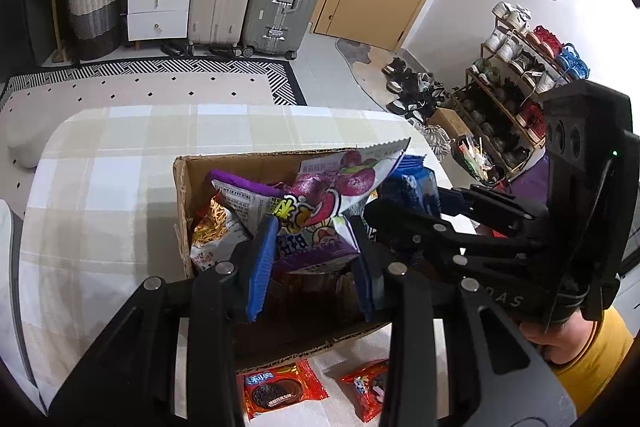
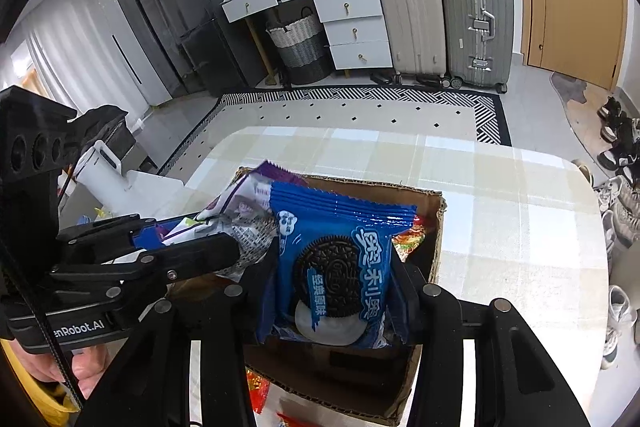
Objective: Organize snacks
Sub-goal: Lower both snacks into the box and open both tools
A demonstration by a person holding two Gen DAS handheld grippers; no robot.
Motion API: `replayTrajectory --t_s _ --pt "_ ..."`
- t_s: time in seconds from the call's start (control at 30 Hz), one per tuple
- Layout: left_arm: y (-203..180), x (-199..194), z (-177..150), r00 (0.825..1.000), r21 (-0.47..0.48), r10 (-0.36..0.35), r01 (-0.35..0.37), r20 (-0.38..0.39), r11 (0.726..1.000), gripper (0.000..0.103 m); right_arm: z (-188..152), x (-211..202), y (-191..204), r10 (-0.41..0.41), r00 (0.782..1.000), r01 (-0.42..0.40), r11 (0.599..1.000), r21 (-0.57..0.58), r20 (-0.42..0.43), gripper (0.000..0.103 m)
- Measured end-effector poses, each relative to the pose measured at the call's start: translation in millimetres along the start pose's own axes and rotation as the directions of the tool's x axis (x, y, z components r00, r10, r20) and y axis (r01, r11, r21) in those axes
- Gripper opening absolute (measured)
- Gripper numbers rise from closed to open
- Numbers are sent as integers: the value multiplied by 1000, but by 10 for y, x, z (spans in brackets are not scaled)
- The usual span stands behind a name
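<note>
Cardboard forms the box [image 1: 182, 195] on the checked tabletop [image 1: 100, 187], and it is filled with snack packs. A purple pack [image 1: 320, 211] is clamped between the blue fingers [image 1: 262, 267] of the left gripper [image 1: 316, 267] above the box, while a blue Oreo pack [image 2: 336, 263] is pinched upright in the closed right gripper [image 2: 332, 291] over the box's near side. Two red Oreo packs [image 1: 280, 391] are seen lying on the tabletop just beside the box's near edge.
</note>
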State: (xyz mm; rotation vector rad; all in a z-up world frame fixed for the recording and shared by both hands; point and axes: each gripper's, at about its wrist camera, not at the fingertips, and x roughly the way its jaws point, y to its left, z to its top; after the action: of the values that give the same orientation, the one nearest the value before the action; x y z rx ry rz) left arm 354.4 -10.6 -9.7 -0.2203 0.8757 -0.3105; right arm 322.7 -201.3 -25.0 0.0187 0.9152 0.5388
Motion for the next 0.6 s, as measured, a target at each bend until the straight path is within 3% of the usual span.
replayTrajectory --t_s 0.37,0.6 --pt "-40 -208 6 999 8 -23 23 29 1000 31 -8 -55 -22 -26 1000 26 1000 1 7 46" --pt "-152 -358 25 999 21 -14 13 49 1000 31 7 -143 8 -56 998 57 998 -8 21 54"
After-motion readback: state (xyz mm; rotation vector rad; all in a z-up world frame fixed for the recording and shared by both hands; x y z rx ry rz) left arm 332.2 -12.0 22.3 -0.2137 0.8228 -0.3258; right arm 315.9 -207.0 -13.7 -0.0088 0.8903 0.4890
